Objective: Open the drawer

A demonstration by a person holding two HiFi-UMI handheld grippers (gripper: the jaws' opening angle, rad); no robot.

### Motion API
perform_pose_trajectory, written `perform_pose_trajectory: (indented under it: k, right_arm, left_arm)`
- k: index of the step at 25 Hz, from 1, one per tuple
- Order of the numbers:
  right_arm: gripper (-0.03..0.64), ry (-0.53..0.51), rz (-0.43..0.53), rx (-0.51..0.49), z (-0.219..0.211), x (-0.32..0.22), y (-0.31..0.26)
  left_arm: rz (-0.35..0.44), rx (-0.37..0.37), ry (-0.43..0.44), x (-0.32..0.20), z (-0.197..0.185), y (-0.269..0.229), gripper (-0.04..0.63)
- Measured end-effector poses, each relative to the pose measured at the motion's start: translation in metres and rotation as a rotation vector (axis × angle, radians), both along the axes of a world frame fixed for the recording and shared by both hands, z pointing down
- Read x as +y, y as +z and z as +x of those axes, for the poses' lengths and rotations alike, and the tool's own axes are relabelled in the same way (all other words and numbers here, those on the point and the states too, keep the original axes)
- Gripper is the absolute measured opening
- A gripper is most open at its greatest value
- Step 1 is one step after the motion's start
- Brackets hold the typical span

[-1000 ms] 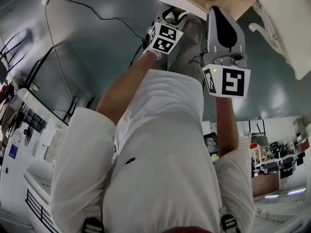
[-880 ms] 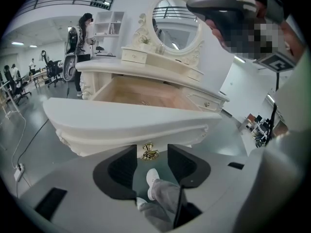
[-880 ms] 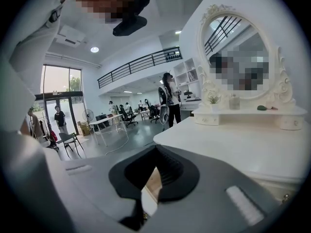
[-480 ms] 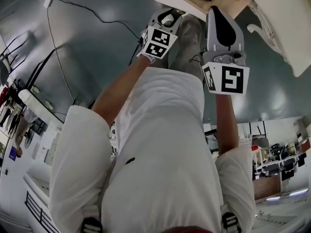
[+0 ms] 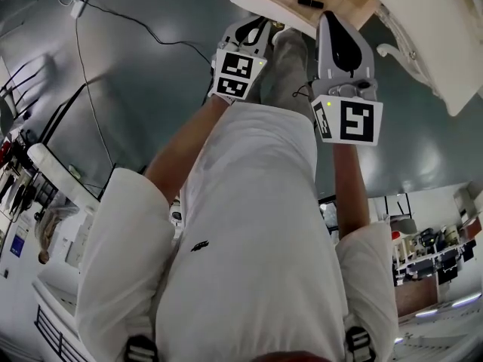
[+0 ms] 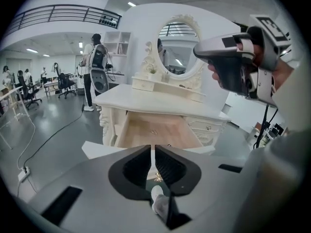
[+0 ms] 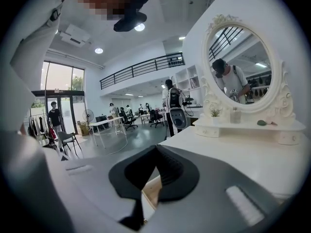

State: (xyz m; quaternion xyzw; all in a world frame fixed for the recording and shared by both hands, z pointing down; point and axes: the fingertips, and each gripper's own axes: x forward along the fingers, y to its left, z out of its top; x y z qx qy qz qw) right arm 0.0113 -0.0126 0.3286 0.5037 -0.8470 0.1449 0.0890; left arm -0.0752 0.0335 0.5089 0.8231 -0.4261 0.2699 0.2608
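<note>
Drawer stands pulled out from under the bench top. Its front faces me and its wood bottom is exposed. A small black item lies inside. My left tool is near the drawer front. Its jaws have just been closing and are now all but clenched, with a thin slit left and nothing between them. My right tool is beside the bench top, clenched and empty. An oval mirror stands at the back of the bench.
</note>
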Motion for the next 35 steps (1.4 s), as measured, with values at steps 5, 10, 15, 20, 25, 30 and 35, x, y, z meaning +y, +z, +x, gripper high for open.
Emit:
perform_pose_trajectory:
  k: [5, 10, 15, 20, 25, 30, 35]
  right_arm:
    - [0.002, 0.009, 0.027, 0.002, 0.001, -0.001, -0.017]
    - [0.002, 0.003, 0.04, 0.017, 0.002, 0.002, -0.028]
    - [0.002, 0.006, 0.047, 0.029, 0.007, 0.007, -0.04]
    - [0.002, 0.02, 0.065, 0.034, 0.009, 0.008, -0.053]
    - [0.002, 0.021, 0.099, 0.047, 0.004, 0.011, -0.071]
    - [0.002, 0.028, 0.139, 0.049, 0.004, 0.016, -0.088]
    - [0.002, 0.043, 0.172, 0.058, 0.004, 0.021, -0.105]
  left_arm:
    - [0.055, 0.023, -0.022, -0.013, -0.002, -0.033, 0.013]
    - [0.12, 0.046, -0.057, -0.03, -0.008, -0.07, 0.009]
    - [0.189, 0.068, -0.071, -0.045, -0.015, -0.11, 0.009]
    - [0.233, 0.092, -0.082, -0.053, -0.023, -0.142, 0.009]
    - [0.282, 0.14, -0.093, -0.054, -0.032, -0.18, 0.008]
    - [0.336, 0.166, -0.103, -0.051, -0.039, -0.208, 0.009]
    - [0.365, 0.193, -0.114, -0.048, -0.051, -0.233, 0.008]
